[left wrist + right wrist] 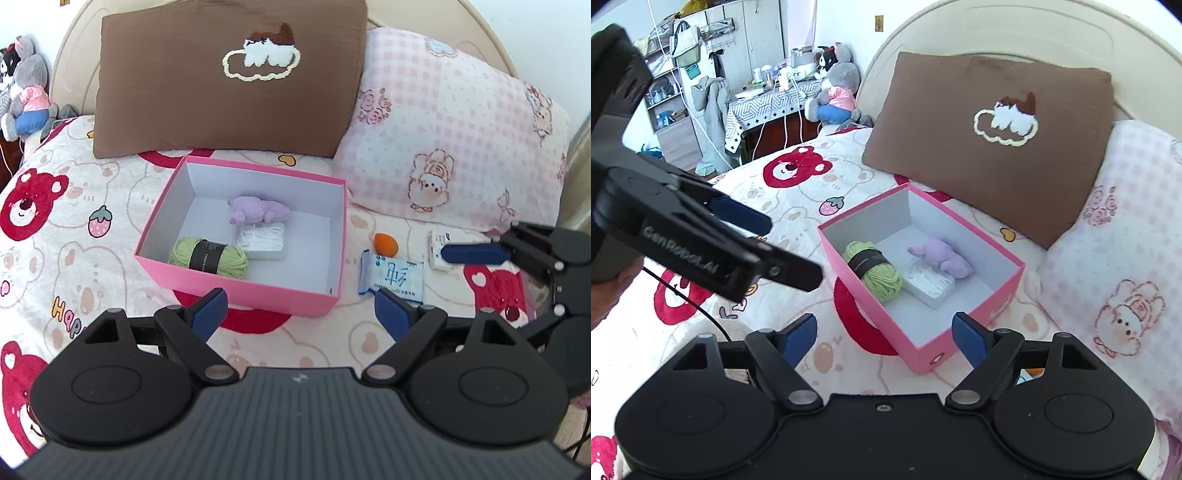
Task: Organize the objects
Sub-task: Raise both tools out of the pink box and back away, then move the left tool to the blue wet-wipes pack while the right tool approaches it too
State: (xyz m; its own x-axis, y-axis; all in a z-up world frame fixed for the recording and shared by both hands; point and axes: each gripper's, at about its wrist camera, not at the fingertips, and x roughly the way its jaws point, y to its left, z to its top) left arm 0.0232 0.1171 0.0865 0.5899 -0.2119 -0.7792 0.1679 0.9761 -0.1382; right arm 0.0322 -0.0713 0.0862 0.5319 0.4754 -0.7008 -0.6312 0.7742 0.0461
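Note:
A pink box (240, 291) (879, 317) sits on the bed, open at the top. Inside it lie a green yarn ball (208, 256) (873, 271), a purple plush toy (258, 210) (942, 256) and a clear pack of white thread (262, 240) (929, 282). To the box's right on the quilt are an orange sponge (386, 243), a blue-and-white tissue pack (391, 277) and a small white carton (437, 251). My left gripper (301, 308) (794, 250) hangs open above the box's near side, holding nothing. My right gripper (884, 332) is open and empty too, over the box's near corner.
A brown cushion (229, 77) and a pink checked pillow (454, 136) lean on the headboard behind the box. Stuffed toys (836, 92) sit at the bed's far corner. Beyond the bed stand a cluttered side table (768, 103), with cables, and shelves.

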